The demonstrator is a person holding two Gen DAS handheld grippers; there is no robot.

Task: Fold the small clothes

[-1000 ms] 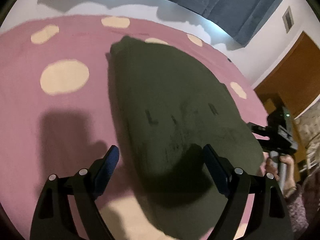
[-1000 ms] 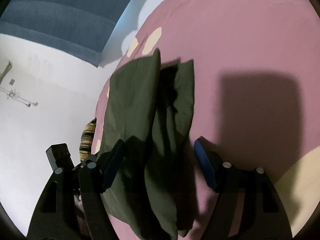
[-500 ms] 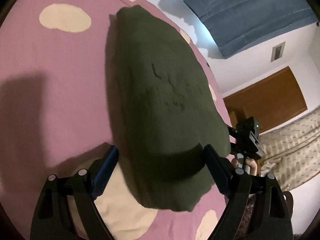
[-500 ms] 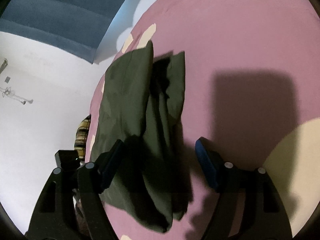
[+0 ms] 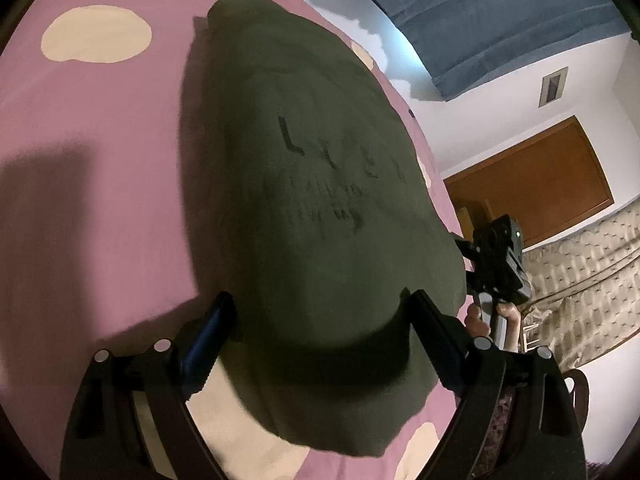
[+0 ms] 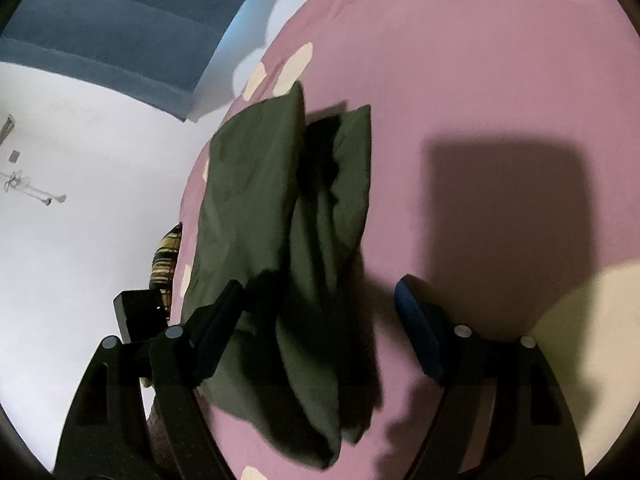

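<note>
Shirt (image 5: 320, 216), olive and limp, lay folded on the pink sheet (image 5: 100, 168), running toward twelve o'clock. Your left gripper (image 5: 320, 320) gaped wide, empty; your right gripper (image 6: 316, 308) was opening, cloth between, unpinched. Soft, light stuff: I'd take a near edge.

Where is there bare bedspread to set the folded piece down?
Bare pink bedspread lies left of the olive garment in the left wrist view, toward the cream dot. In the right wrist view, bedspread right of the garment is free. Crowded: the garment's near edge, between both grippers.
</note>
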